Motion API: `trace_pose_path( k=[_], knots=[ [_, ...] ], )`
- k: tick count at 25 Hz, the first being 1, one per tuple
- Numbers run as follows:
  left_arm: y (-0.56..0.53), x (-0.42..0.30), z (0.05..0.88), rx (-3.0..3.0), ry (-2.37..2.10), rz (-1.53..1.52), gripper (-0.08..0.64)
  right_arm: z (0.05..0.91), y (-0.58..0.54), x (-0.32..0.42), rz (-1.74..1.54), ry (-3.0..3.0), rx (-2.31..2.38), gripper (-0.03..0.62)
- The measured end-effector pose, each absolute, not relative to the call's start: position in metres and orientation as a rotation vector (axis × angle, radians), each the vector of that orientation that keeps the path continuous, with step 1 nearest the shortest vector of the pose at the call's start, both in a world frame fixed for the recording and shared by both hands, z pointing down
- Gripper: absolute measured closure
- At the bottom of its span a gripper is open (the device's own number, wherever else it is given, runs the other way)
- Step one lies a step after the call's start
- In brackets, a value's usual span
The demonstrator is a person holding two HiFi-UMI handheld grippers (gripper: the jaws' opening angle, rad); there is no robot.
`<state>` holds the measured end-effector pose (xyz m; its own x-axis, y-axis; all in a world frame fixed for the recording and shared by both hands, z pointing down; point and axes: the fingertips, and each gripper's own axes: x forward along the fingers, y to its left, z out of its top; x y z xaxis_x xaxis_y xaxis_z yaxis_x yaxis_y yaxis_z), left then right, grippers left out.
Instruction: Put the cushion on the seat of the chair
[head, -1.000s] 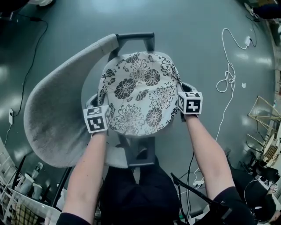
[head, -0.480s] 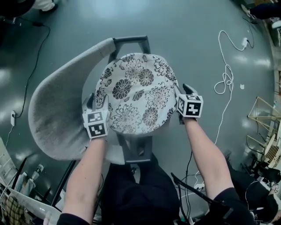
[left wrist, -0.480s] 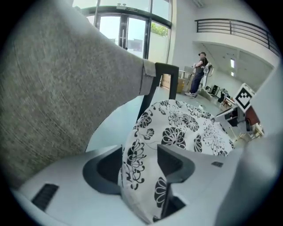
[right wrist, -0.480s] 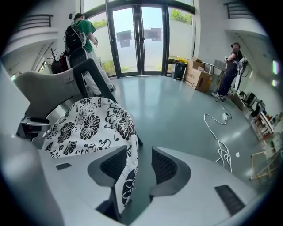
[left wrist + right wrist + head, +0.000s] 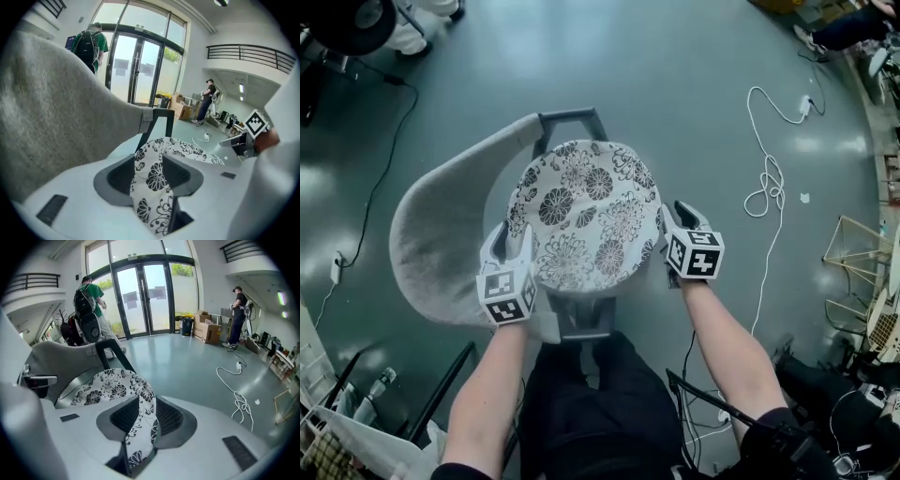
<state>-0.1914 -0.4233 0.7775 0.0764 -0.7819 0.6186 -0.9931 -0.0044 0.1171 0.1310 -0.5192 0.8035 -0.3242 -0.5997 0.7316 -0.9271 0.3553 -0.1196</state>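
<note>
The grey floor [image 5: 675,75] fills most of the head view. On it stands the chair [image 5: 431,244], its curved grey back sweeping round on the left. The round flowered cushion [image 5: 581,220] lies flat across the seat and covers it, so the task looks as good as done.

The left gripper [image 5: 511,242] sits at the cushion's near-left edge and the right gripper [image 5: 686,214] at its right edge. Flanking it like that probably keeps a floppy cushion level. Both pairs of jaws have just been closing a little, yet they stand well apart. The printed edge shows in each gap, but no pad presses on it, so neither grips anything.

A white cable [image 5: 769,178] lies loose, well off to the right.
</note>
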Motion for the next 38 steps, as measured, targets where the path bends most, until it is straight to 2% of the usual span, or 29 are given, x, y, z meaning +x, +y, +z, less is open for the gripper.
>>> trace_pose_path(
  k=[4,7,18,30,38],
  knots=[
    [-0.412,-0.174,0.737,1.912,-1.761,0.500,0.437,0.760,-0.511,0.126,0.690,-2.127,1.324,0.509],
    [-0.400,-0.168,0.711,1.936,-1.771,0.458,0.442,0.729,-0.500,0.122,0.693,-2.200,1.315,0.554],
    [-0.352,-0.142,0.601,2.011,-1.866,0.298,0.545,0.623,-0.457,0.132,0.593,-2.372,1.296,0.561],
    [-0.284,-0.120,0.490,2.155,-1.880,0.200,0.551,0.517,-0.397,0.131,0.475,-2.538,1.248,0.566],
    [-0.251,-0.125,0.430,2.268,-1.847,0.104,0.551,0.464,-0.366,0.119,0.516,-2.590,1.303,0.577]
  ],
)
